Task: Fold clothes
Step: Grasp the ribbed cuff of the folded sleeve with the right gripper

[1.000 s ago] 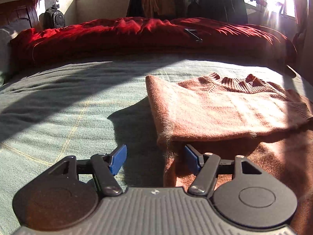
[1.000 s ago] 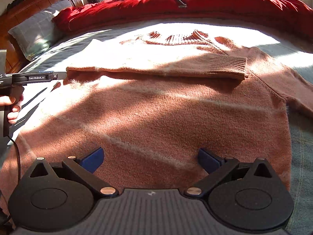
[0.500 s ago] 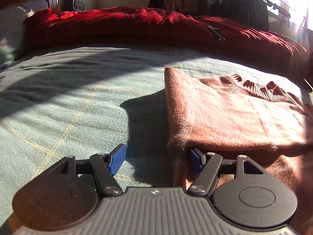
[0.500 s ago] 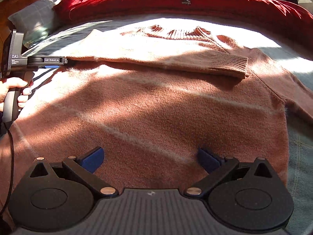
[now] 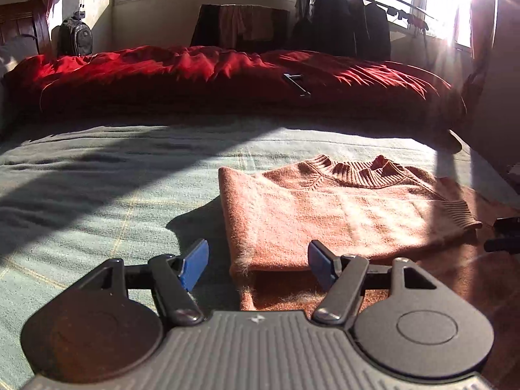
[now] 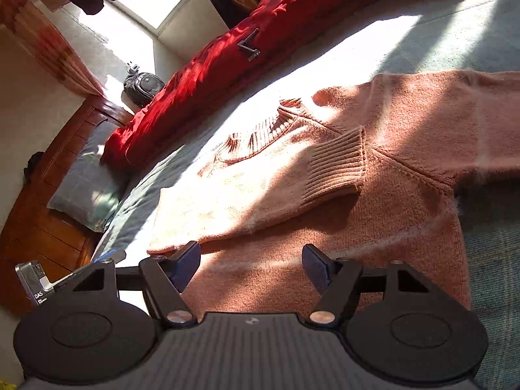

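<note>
Rust-brown knit: the sweater (image 5: 341, 214) lies flat on the grey-green bed (image 5: 97, 188), its ribbed collar (image 5: 354, 167) toward the red duvet (image 5: 211, 74) at 12 o'clock. One sleeve is folded across the chest, its ribbed cuff (image 6: 334, 165) resting on the body near the far shoulder; the other sleeve (image 6: 471, 120) runs out to 3 o'clock in the right wrist view, still unfolded.

In the left wrist view the left gripper (image 5: 256, 263) sits low at 6 o'clock, its blue-padded fingers (image 5: 195, 263) wide apart and holding nothing. The folded edge of the sweater falls between them: the left finger is over bare bed, the right finger (image 5: 320, 266) is at the fold, just over the sweater. Whether it touches the knit I cannot tell.

In the right wrist view, which is tilted, the right gripper (image 6: 250, 265) is also spread and empty, hovering over the sweater's lower body at 6 o'clock. The left tool's handle, marked DAS (image 6: 37, 278), shows at 8 o'clock beside the sweater's edge.

A backpack (image 5: 74, 37) stands at 10 o'clock behind the duvet, a small dark object (image 5: 297, 84) lies on the duvet, and dark coats (image 5: 347, 26) hang at 1 o'clock by the window. A pillow (image 6: 84, 182) leans against the wooden headboard (image 6: 48, 214).
</note>
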`<action>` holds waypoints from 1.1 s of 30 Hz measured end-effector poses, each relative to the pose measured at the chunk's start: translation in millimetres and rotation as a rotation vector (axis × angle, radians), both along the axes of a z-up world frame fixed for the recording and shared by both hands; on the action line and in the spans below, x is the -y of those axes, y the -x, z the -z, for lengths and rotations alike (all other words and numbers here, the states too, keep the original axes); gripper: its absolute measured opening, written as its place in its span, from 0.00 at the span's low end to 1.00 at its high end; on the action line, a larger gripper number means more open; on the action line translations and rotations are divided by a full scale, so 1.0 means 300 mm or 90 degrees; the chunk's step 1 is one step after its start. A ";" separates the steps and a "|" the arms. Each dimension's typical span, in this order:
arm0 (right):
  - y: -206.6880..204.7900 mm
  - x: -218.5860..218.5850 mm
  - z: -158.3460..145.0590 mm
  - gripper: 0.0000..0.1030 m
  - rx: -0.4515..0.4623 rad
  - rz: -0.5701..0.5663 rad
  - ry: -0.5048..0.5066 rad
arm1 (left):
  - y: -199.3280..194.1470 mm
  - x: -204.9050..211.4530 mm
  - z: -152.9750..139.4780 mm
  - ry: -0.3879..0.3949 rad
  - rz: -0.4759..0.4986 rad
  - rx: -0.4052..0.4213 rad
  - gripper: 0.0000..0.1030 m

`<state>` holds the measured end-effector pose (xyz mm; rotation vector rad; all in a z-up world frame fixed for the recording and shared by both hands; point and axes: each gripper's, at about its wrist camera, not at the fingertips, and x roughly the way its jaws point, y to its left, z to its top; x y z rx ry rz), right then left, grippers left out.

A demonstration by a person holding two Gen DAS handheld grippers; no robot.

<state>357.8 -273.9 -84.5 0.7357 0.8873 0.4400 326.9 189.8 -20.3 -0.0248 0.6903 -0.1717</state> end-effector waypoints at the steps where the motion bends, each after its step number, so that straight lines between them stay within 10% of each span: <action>1: -0.028 0.013 0.030 0.64 -0.017 0.015 -0.020 | -0.005 0.005 0.001 0.001 0.001 -0.002 0.67; 9: -0.165 0.033 0.117 0.55 -0.022 0.090 -0.051 | -0.051 0.044 0.015 0.029 0.032 0.000 0.67; 13: -0.218 0.001 0.113 0.12 -0.007 0.084 0.005 | -0.104 0.087 0.022 0.052 0.059 0.016 0.67; 26: -0.273 -0.062 -0.126 0.14 0.140 0.029 0.106 | -0.246 0.071 0.127 0.053 0.003 -0.027 0.67; 33: -0.234 -0.089 0.058 0.27 0.036 0.007 0.214 | -0.308 0.032 0.184 0.048 -0.050 -0.052 0.67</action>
